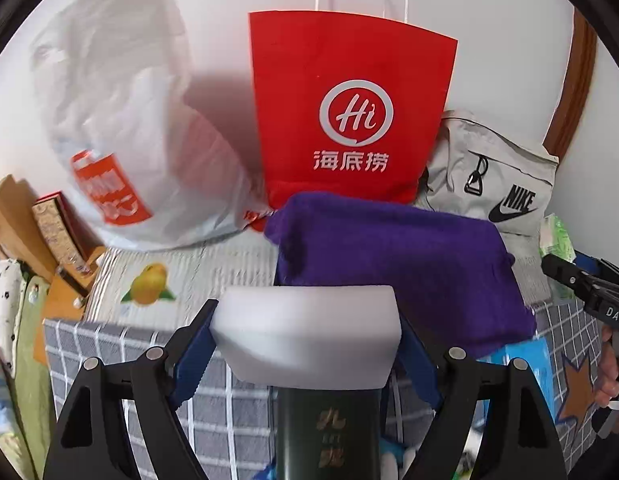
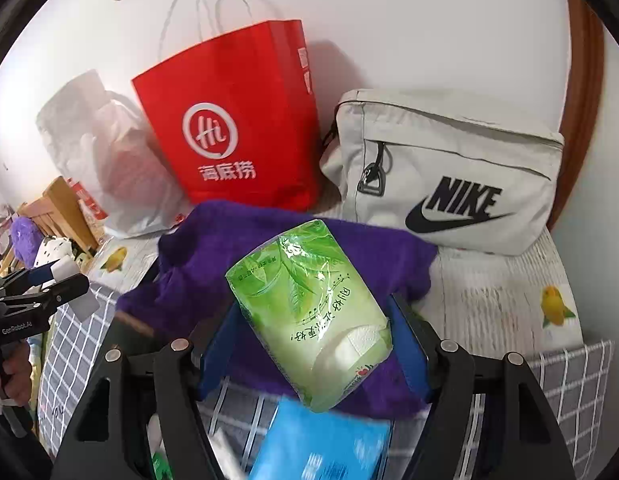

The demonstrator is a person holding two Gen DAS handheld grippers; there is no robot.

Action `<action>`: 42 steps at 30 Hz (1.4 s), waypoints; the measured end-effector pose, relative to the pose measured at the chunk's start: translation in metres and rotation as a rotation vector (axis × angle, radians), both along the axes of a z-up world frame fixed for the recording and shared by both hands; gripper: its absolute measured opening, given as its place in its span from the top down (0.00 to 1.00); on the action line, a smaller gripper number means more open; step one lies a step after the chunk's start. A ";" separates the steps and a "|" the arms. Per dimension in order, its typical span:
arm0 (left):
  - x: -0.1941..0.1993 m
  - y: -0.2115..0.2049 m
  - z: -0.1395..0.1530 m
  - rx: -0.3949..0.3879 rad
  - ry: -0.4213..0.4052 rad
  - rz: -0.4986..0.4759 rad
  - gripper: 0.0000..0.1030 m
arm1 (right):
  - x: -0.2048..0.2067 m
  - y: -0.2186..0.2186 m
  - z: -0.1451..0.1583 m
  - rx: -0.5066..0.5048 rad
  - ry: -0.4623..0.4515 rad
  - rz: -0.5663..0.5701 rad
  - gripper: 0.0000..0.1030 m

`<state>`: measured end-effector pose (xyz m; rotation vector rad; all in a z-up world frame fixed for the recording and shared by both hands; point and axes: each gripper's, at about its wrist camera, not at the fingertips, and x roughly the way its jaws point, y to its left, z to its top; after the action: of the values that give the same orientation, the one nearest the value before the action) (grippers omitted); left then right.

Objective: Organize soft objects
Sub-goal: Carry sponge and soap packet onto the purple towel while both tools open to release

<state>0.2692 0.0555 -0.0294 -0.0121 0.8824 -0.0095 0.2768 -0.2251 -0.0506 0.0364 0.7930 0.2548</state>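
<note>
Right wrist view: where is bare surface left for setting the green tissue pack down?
Bare striped mat lies right of the purple fleece cloth, below the grey Nike pouch, around the lemon print. A smaller patch sits left of the cloth, under the white plastic bag. The back wall is crowded: plastic bag, red paper bag, pouch.

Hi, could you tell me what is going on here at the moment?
A person is sorting soft things on a bed with two handheld grippers. The left gripper holds a white foam block; the right gripper holds a green tissue pack. Both are above a purple towel, facing a red paper bag, a white plastic bag and a grey Nike bag.
</note>
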 end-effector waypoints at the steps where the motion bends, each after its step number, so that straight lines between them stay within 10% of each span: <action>1: 0.009 -0.002 -0.001 0.008 -0.001 -0.003 0.20 | 0.007 0.000 -0.001 -0.002 0.000 -0.001 0.31; 15: 0.099 -0.021 -0.045 0.002 0.069 -0.046 0.20 | 0.093 0.006 -0.062 -0.093 0.153 0.008 0.31; 42: 0.157 -0.048 -0.100 -0.010 0.161 -0.111 0.14 | 0.110 0.023 -0.101 -0.191 0.292 0.058 0.27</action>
<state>0.4264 0.0077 -0.1293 0.0275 1.0435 -0.1179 0.3867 -0.2017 -0.1517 -0.1322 1.1070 0.2305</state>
